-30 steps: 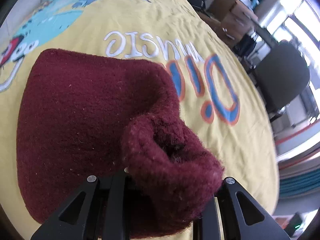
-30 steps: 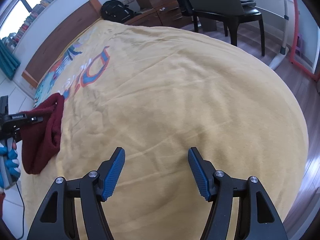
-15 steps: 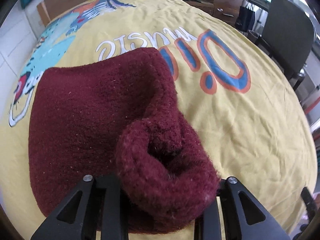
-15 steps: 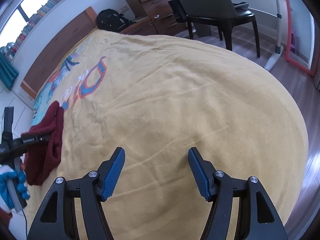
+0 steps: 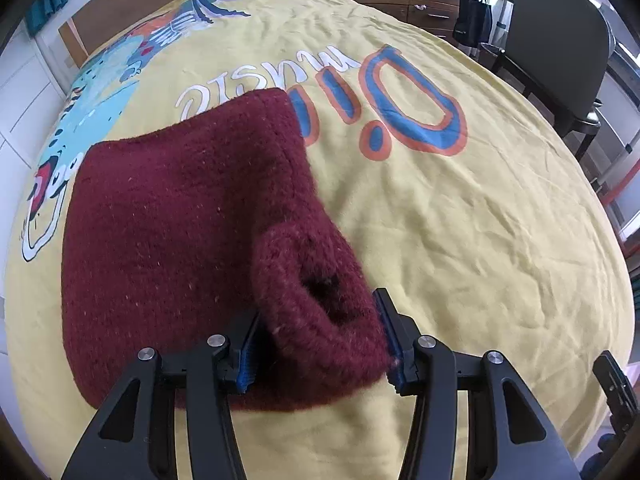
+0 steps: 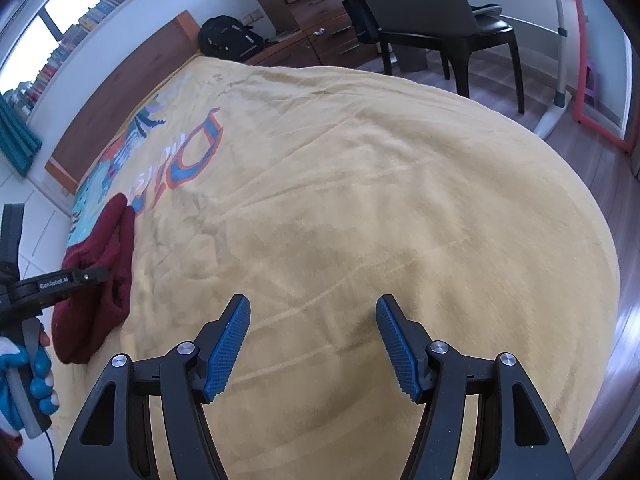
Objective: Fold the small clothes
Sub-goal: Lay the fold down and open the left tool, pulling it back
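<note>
- since a second before, my left gripper (image 5: 320,340) had carried the bunched edge of the maroon knit garment (image 5: 188,216) over toward its own body, and its jaws had just been opening, with the rolled fold between them.
- the garment lay on the yellow blanket (image 5: 460,240), just over the printed lettering (image 5: 384,108), part-folded, one thick roll standing up at the near edge.
- i judged the step as letting go of a finished fold; next i would need to lift clear without dragging the roll open, then flatten or take a new edge.
- left fingers (image 5: 386,320) were partly spread; the fabric looked to brush the pads rather than be pinched.
- my right gripper (image 6: 312,340) hung wide apart over bare blanket, holding nothing, well away from the garment (image 6: 100,264).
</note>
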A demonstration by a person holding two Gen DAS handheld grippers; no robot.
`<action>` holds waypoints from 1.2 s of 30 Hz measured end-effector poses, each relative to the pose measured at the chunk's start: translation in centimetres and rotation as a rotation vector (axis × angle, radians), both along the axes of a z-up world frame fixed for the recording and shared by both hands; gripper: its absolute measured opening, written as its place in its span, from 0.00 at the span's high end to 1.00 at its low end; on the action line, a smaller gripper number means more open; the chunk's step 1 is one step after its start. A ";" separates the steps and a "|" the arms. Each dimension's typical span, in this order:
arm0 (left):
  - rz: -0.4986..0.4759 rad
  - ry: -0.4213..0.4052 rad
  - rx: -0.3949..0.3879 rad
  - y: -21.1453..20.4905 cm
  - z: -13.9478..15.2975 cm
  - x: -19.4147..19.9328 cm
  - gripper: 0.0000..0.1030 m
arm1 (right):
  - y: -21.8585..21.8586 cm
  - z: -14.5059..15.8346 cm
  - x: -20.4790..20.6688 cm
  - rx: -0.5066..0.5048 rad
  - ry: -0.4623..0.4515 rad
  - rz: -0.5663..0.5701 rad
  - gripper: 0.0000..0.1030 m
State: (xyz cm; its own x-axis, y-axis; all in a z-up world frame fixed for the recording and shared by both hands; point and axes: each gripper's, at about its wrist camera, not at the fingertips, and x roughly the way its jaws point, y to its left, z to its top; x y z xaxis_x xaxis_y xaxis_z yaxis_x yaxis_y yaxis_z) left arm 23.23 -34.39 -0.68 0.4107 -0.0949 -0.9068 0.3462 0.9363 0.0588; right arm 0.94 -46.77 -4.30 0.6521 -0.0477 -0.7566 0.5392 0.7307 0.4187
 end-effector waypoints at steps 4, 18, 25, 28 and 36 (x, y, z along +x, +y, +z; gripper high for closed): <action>-0.011 0.012 -0.024 0.1 0.7 -0.9 0.58 | 0.2 0.4 -0.5 -0.001 0.001 -0.002 0.35; -0.078 0.036 -0.094 0.7 3.5 -5.0 0.56 | 1.4 3.1 -3.2 -0.026 -0.009 -0.004 0.35; -0.054 0.017 -0.108 3.1 5.0 -7.3 0.56 | 2.8 4.8 -4.5 -0.039 -0.020 0.008 0.35; -0.040 0.010 -0.118 4.5 5.6 -8.2 0.56 | 3.7 5.6 -5.0 -0.052 -0.023 0.028 0.35; 0.024 -0.009 -0.164 10.1 7.1 -9.8 0.56 | 6.9 7.3 -5.5 -0.073 -0.020 0.067 0.35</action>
State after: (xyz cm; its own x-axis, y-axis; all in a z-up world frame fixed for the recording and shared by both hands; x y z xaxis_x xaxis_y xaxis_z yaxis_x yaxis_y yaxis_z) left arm 13.40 -24.27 6.43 0.4228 -0.2319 -0.8761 0.3242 0.9414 -0.0927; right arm -4.56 -39.87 3.04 0.6704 -0.0582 -0.7397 0.4807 0.7935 0.3732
